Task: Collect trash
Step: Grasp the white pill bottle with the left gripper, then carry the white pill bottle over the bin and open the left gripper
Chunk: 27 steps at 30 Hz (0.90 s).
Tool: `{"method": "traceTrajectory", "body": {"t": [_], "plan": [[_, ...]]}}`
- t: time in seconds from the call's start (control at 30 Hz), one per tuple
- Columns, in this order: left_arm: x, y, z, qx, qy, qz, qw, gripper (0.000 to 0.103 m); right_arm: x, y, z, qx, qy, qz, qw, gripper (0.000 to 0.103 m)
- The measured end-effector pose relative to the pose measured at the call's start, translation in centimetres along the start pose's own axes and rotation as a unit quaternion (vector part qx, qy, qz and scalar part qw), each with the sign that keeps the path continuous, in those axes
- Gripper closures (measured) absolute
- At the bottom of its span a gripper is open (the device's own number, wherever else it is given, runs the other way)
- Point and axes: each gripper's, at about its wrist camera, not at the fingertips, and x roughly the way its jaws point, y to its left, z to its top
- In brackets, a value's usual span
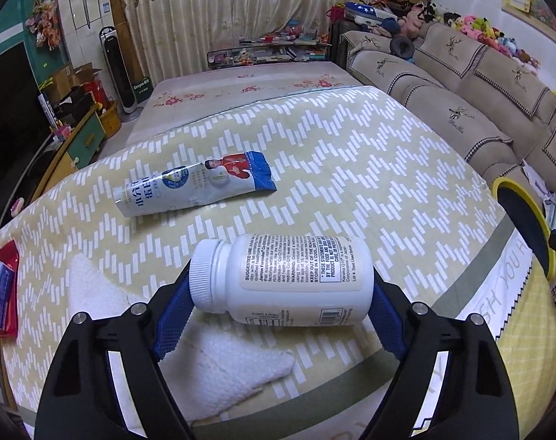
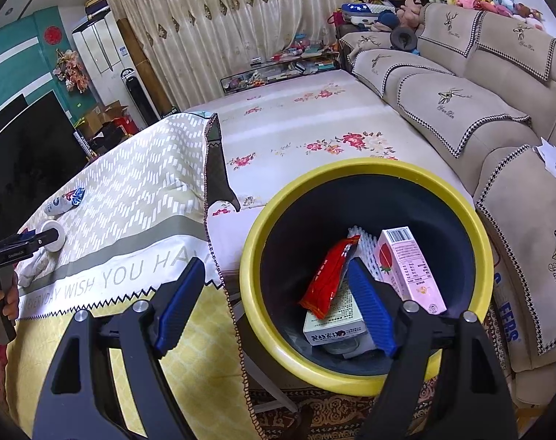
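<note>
My left gripper (image 1: 278, 293) is shut on a white pill bottle (image 1: 288, 278), gripped end to end, cap to the left, just above the patterned tablecloth (image 1: 351, 154). A white and blue snack wrapper (image 1: 197, 183) lies further back on the cloth. A red packet (image 1: 1, 293) lies at the left edge. My right gripper (image 2: 274, 300) is open and empty, over the rim of the yellow-rimmed dark bin (image 2: 263, 220). The bin holds a red wrapper (image 2: 329, 278), a pink carton (image 2: 409, 267) and a white box (image 2: 336, 319). The left gripper (image 2: 39, 238) with the bottle shows in the right wrist view.
A white fluffy cloth (image 1: 212, 363) lies under the left gripper. The bin's rim (image 1: 527, 212) shows at the table's right edge. A beige sofa (image 2: 479, 110) runs along the right. A floral-covered table (image 2: 296, 128) stands behind. A TV (image 2: 28, 146) is at left.
</note>
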Motion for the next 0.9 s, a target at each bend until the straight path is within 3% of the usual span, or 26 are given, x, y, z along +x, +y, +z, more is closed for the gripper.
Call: {"method": "traceTrajectory", "body": {"t": [0.23, 0.47, 0.67, 0.9], "plan": [[-2.7, -1.9, -0.6, 0.011, -0.021, 0.003, 0.9997, 0.02, -0.4, 0.3, -0.1, -0.004, -0.006, 0.005, 1.0, 0.027], [-7.0, -7.4, -0.6, 0.047, -0.056, -0.025, 0.997, 0.02, -2.3, 0.1, -0.2, -0.018, -0.024, -0.005, 1.0, 0.027], [-8.0, -14.3, -0.2, 0.089, -0.063, -0.084, 0.9905, 0.02, -5.5, -2.3, -0.5, -0.018, -0.059, -0.045, 0.997, 0.027], [-5.8, -24.7, 1.1, 0.152, -0.042, -0.144, 0.9769, 0.02, -8.7, -6.7, -1.1, 0.008, -0.088, -0.088, 0.992, 0.027]]}}
